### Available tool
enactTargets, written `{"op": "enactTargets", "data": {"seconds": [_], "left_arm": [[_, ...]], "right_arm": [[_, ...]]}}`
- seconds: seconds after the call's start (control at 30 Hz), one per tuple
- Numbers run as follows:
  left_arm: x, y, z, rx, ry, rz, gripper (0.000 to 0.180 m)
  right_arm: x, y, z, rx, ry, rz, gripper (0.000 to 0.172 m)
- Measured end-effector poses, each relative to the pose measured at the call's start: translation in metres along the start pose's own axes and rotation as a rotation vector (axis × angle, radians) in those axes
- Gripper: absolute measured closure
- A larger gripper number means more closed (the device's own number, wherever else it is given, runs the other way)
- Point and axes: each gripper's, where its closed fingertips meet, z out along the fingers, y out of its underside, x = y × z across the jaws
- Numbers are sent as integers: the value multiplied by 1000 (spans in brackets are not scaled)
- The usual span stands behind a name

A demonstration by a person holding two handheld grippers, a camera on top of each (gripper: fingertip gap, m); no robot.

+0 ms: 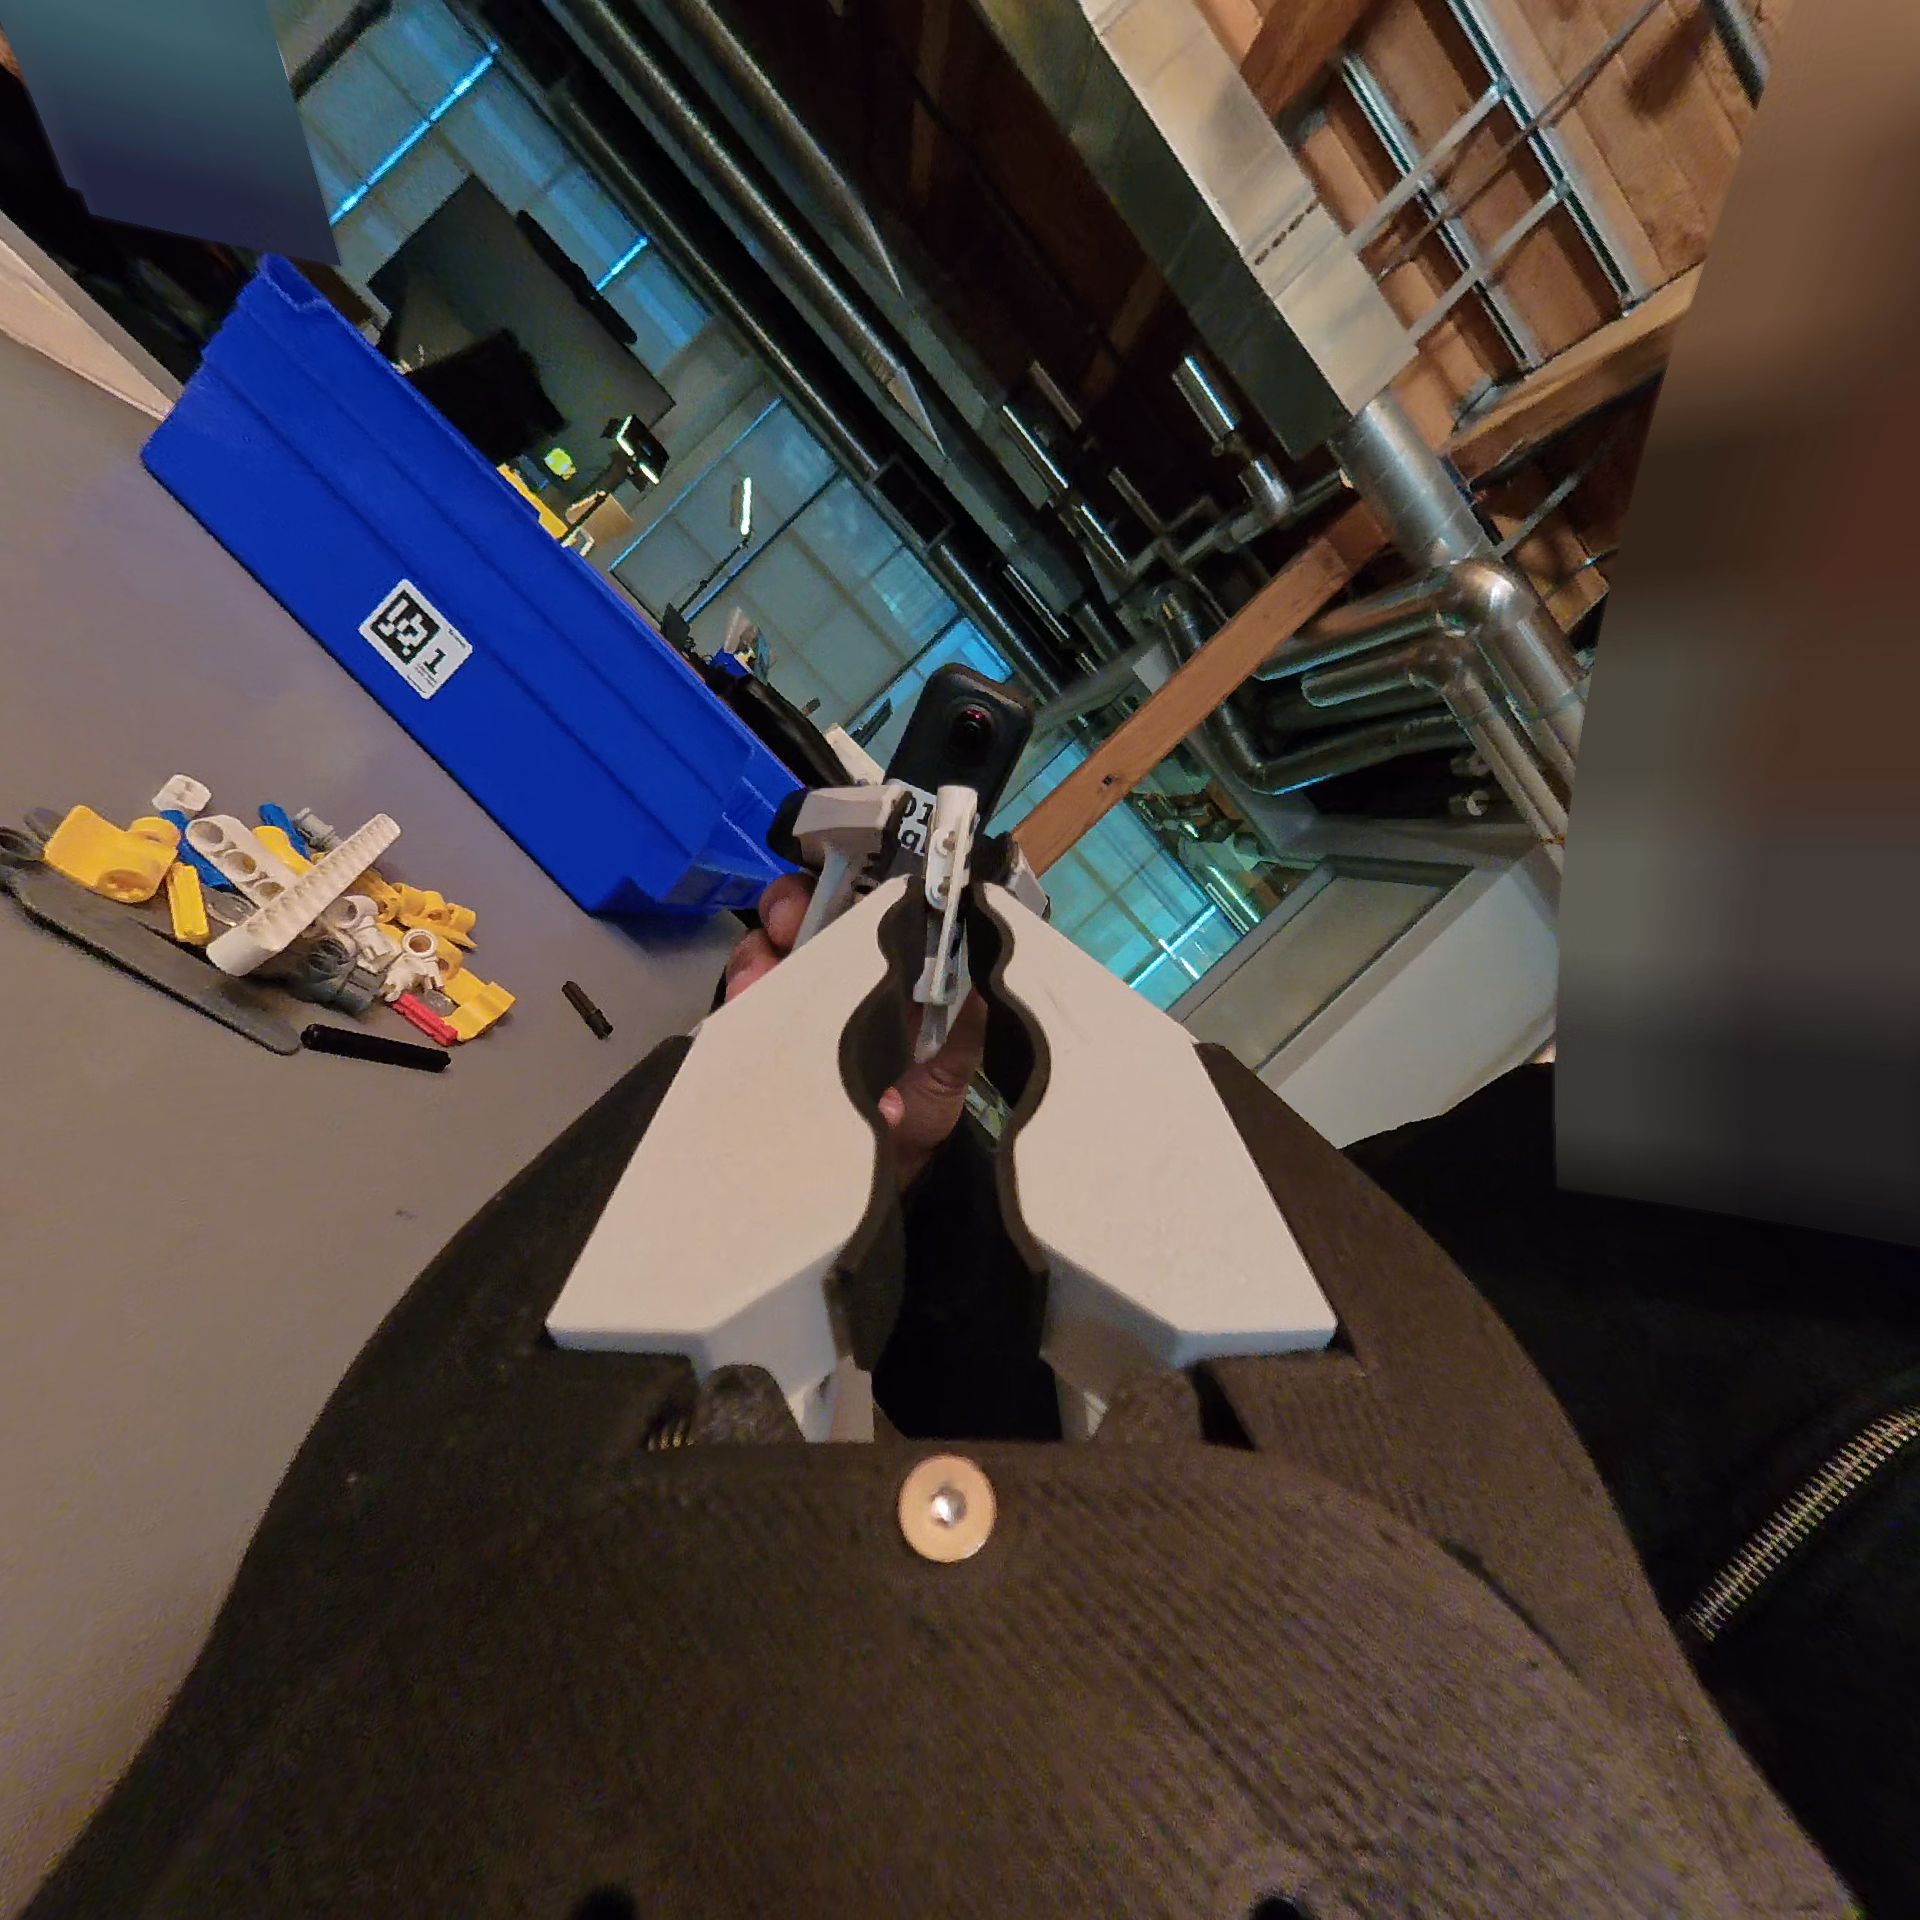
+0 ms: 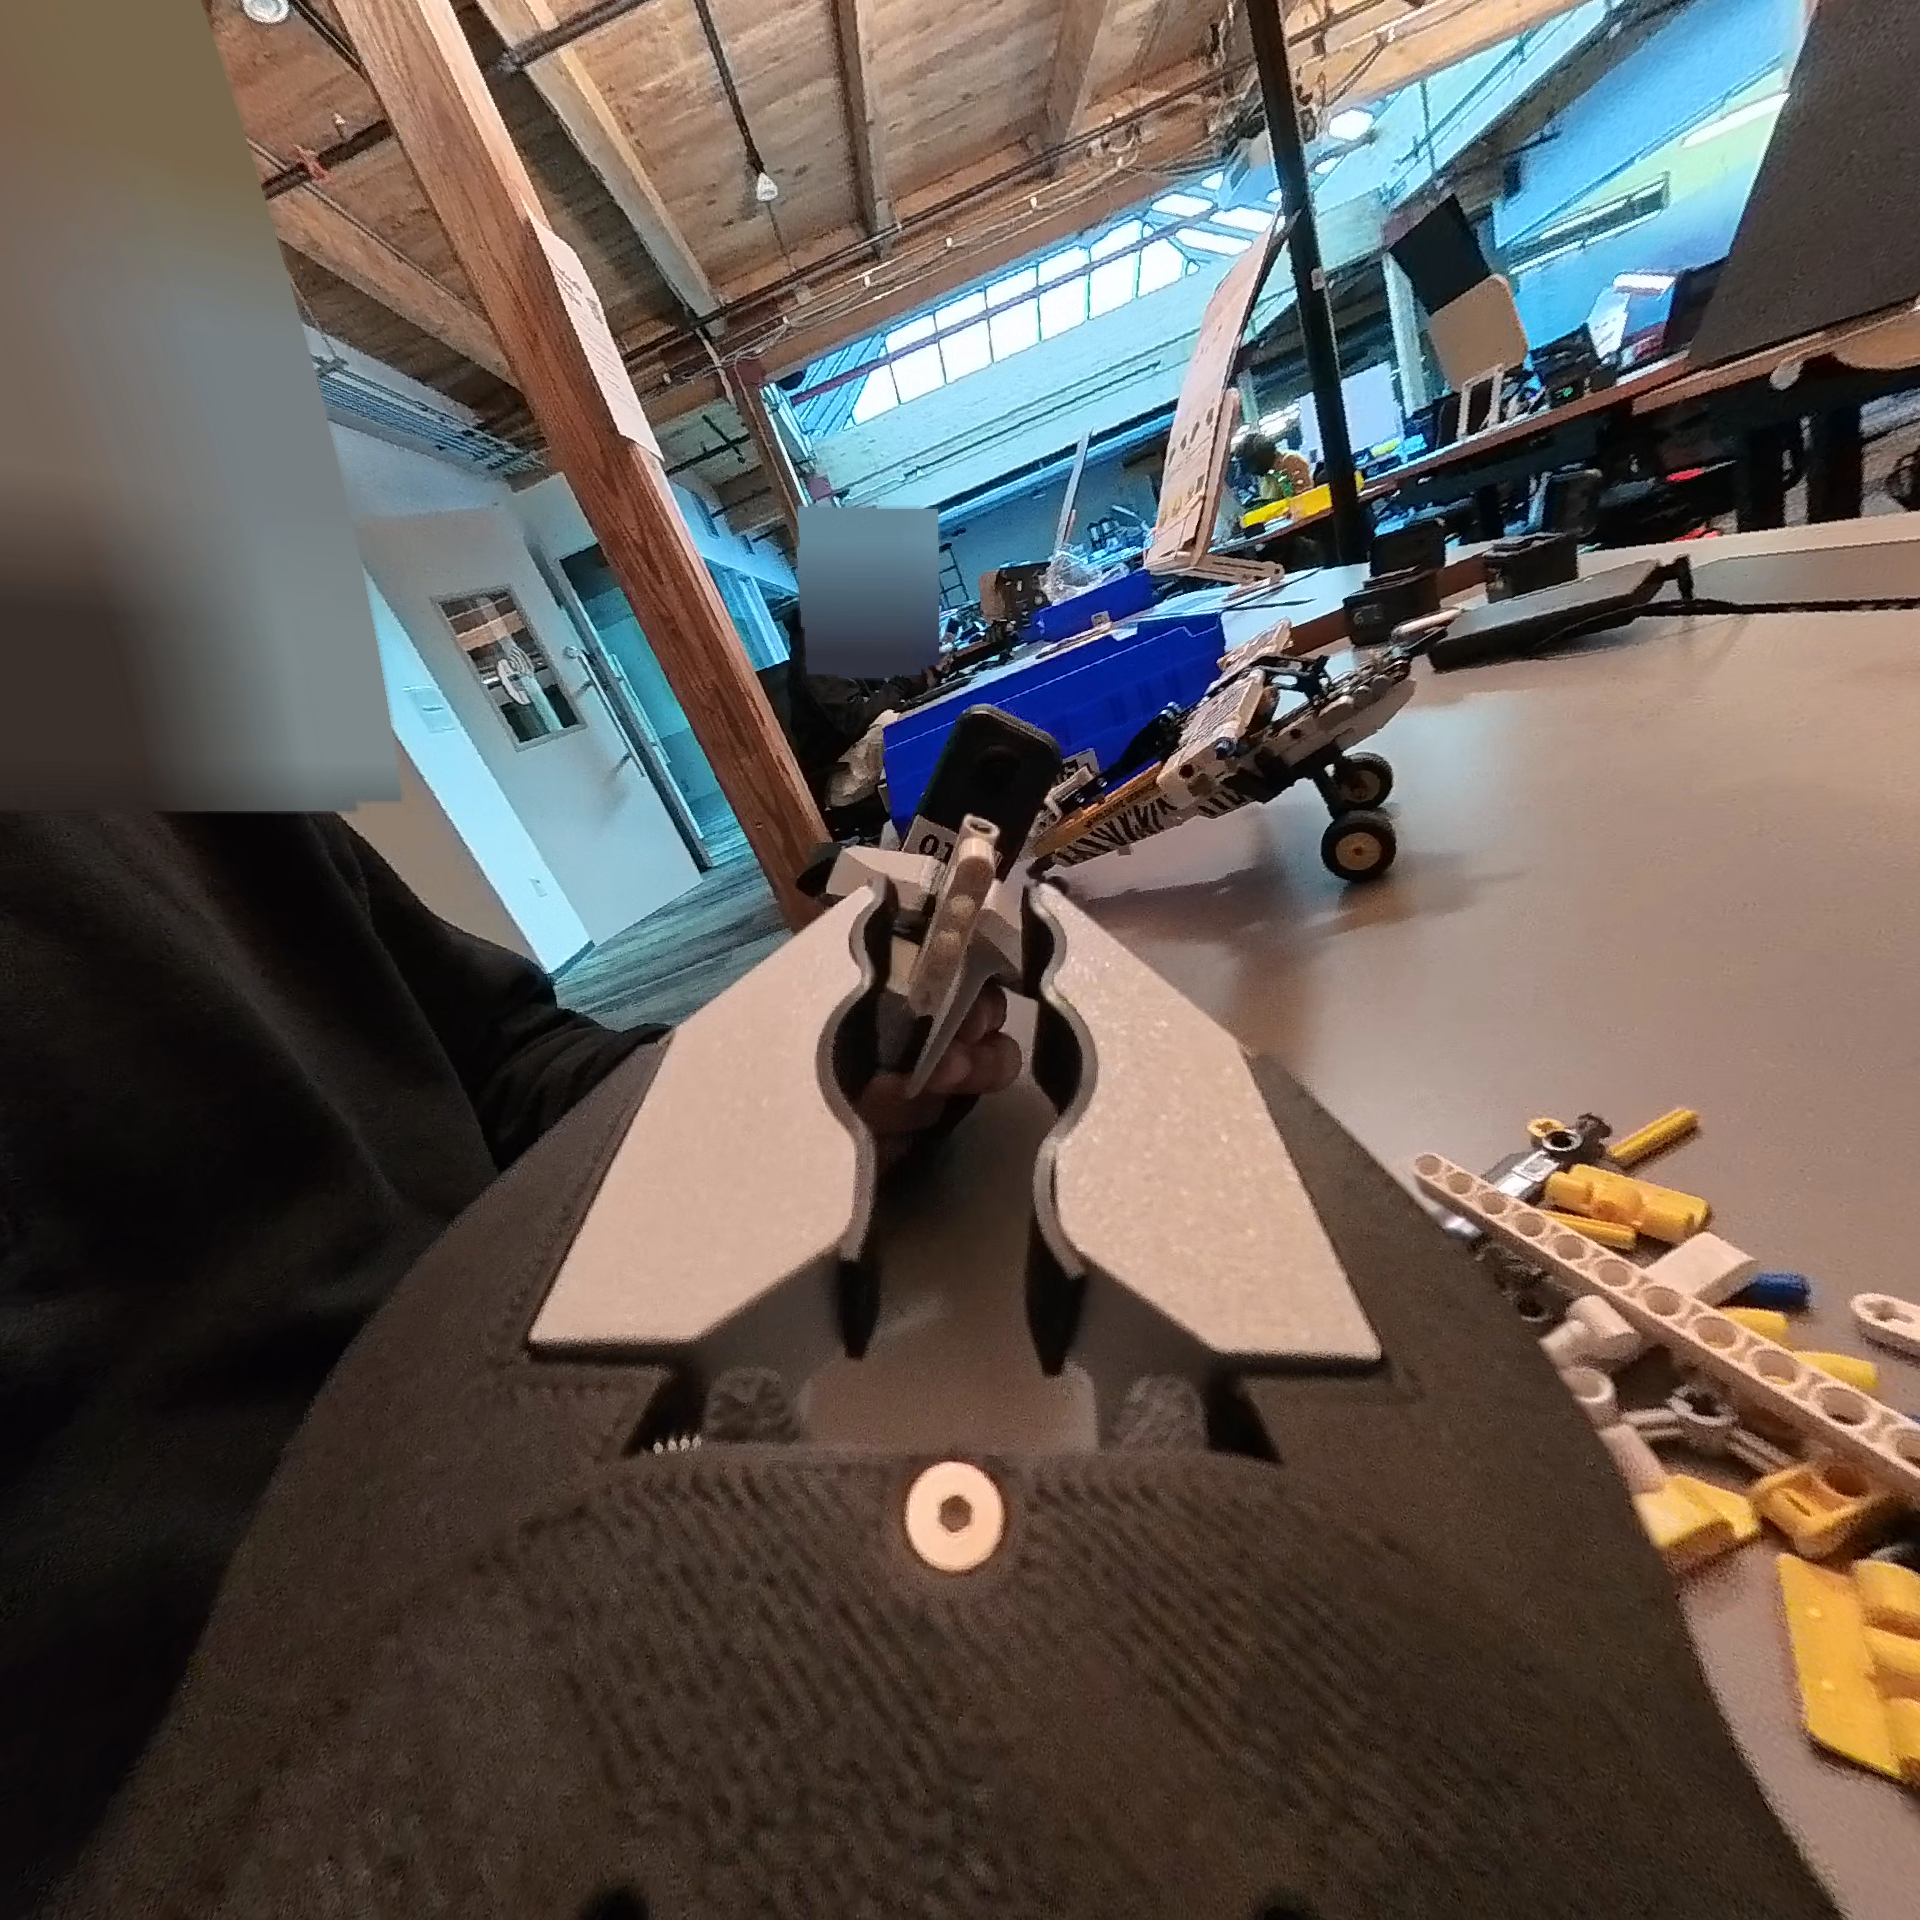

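My left gripper [image 1: 948, 899] is shut on a thin white holed beam [image 1: 951, 868] that carries small pins, and holds it in the air above the grey table [image 1: 208, 1195]. My right gripper [image 2: 956, 935] faces it tip to tip. The same beam [image 2: 958, 914] stands between the right gripper's fingers [image 2: 1049, 935], which are spread and do not press on it, so it is open. Each view shows the other gripper's black camera, in the left wrist view [image 1: 966, 727] and in the right wrist view [image 2: 987, 774]. A hand [image 1: 935, 1086] shows behind the fingers.
A blue bin [image 1: 468, 623] stands at the table's back. A pile of yellow, white and grey building parts [image 1: 260, 894] lies to the left, with a black axle [image 1: 374, 1047] and a black pin [image 1: 587, 1008]. A zebra-patterned wheeled model [image 2: 1247, 748] stands beyond the parts pile [image 2: 1662, 1330]. My two grippers' fingertips are within a few centimetres of each other. The black axle [image 1: 374, 1047] is about 12 cm from both grippers' fingertips.
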Motion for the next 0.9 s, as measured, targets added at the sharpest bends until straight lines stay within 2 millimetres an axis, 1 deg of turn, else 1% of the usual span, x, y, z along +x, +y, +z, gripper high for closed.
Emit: {"op": "enactTargets", "data": {"seconds": [0.17, 0.23, 0.33, 0.37, 0.8, 0.9], "left_arm": [[2, 1, 1, -9, 9, 8, 179], [2, 2, 1, -16, 8, 15, 179], [2, 3, 1, -17, 8, 12, 179], [2, 3, 1, -17, 9, 11, 179], [5, 8, 4, -52, 40, 0, 179], [7, 5, 3, -34, 52, 0, 168]], "right_arm": [[-2, 4, 3, -15, -26, 51, 143], [-2, 3, 3, -11, -17, 43, 147], [-2, 2, 2, -6, -18, 36, 163], [-2, 1, 2, -4, -18, 34, 165], [-6, 0, 0, 2, -50, 52, 167], [-6, 4, 1, -24, -58, 86, 167]]}}
